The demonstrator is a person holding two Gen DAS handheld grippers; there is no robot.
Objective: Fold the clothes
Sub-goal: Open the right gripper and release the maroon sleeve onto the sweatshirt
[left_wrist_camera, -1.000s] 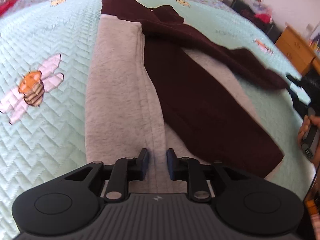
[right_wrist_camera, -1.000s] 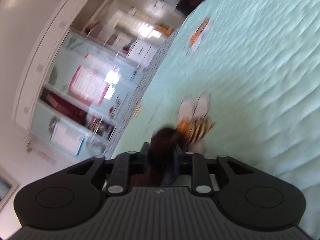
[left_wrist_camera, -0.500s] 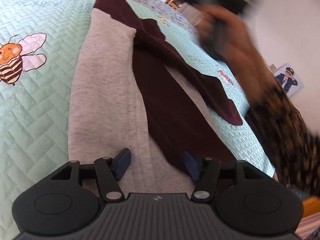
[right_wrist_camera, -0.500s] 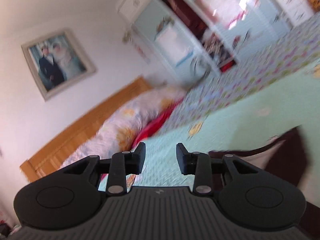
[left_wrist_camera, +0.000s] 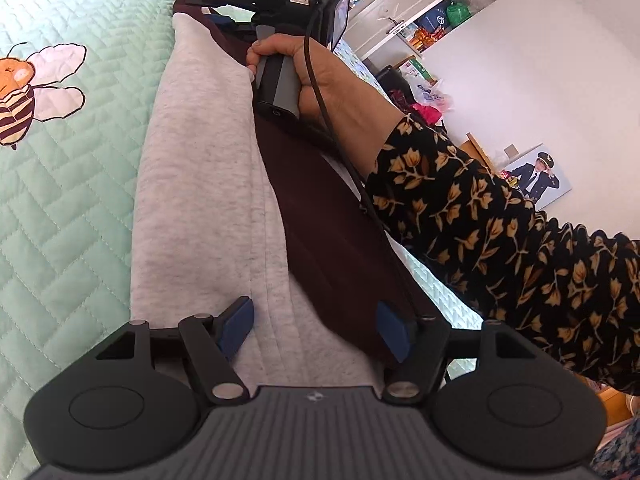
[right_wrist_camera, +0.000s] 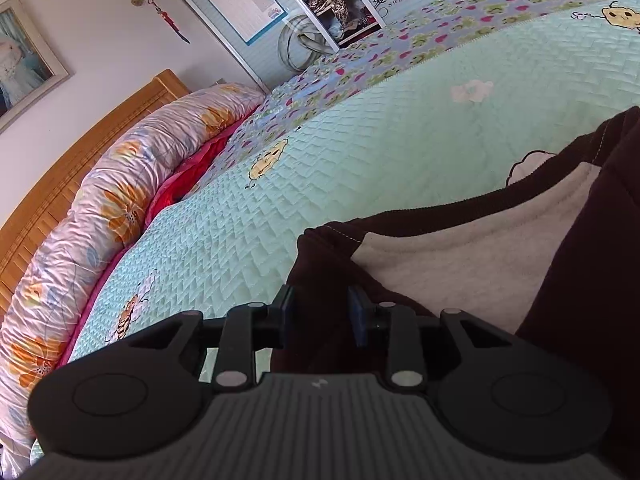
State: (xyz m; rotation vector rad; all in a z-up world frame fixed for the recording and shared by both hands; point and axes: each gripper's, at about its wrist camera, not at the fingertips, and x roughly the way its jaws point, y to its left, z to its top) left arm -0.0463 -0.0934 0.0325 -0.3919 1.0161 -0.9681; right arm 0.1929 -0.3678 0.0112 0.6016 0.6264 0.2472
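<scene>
Black sleeve, golden flower print

Left gripper low over the garment, tipped forward and downward, jaws spread wide and opening; blue pads clear of the cloth on either side, hem between them but not pinched. Right gripper at the garment's far end, jaws narrow and closing; dark fabric between the pads, contact with it hard to judge. In the left wrist view, right hand wrapped round the grey handle of its gripper, thumb side up, cable trailing back along the forearm. Right forearm stretched across the frame, wrist bare, patterned sleeve covering the rest up to the edge.
</scene>
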